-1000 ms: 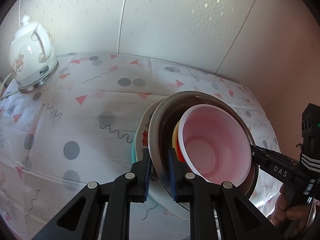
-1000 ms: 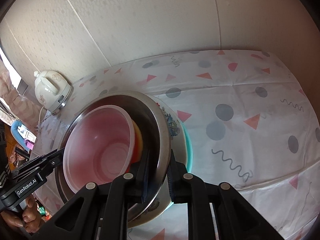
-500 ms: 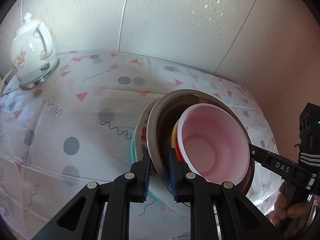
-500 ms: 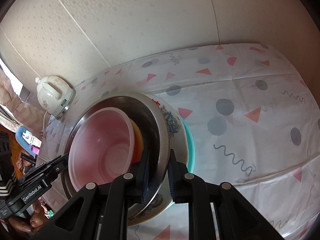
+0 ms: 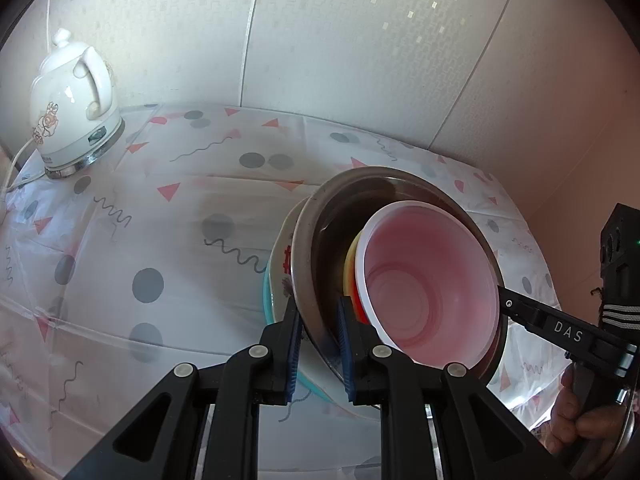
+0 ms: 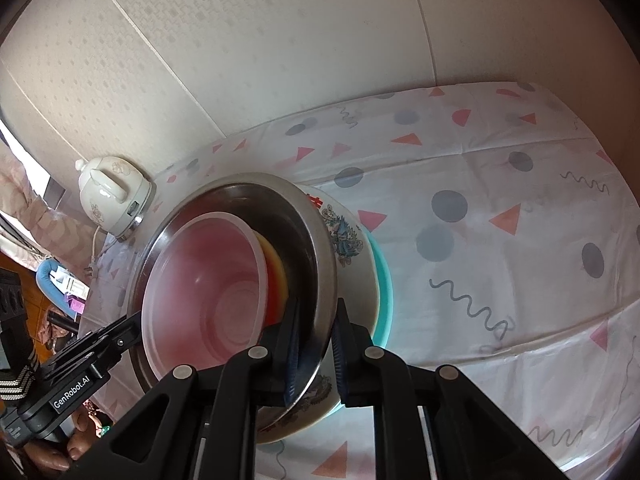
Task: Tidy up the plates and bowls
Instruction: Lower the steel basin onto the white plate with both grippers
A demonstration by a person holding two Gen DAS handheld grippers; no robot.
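Two grippers are clamping one round steel bowl by opposite rims: the left gripper and the right gripper, whose jaws are closing. Nested inside are sitting one translucent pink plastic bowl and one yellow bowl, above the patterned tablecloth, beside one white ceramic kettle.

soft daylight from the left, pink cast at right; fisheye bends and darkens edges; wall washed out.

Left tongs clamp steel bowl rim; pink bowl nested inside; kettle far left.
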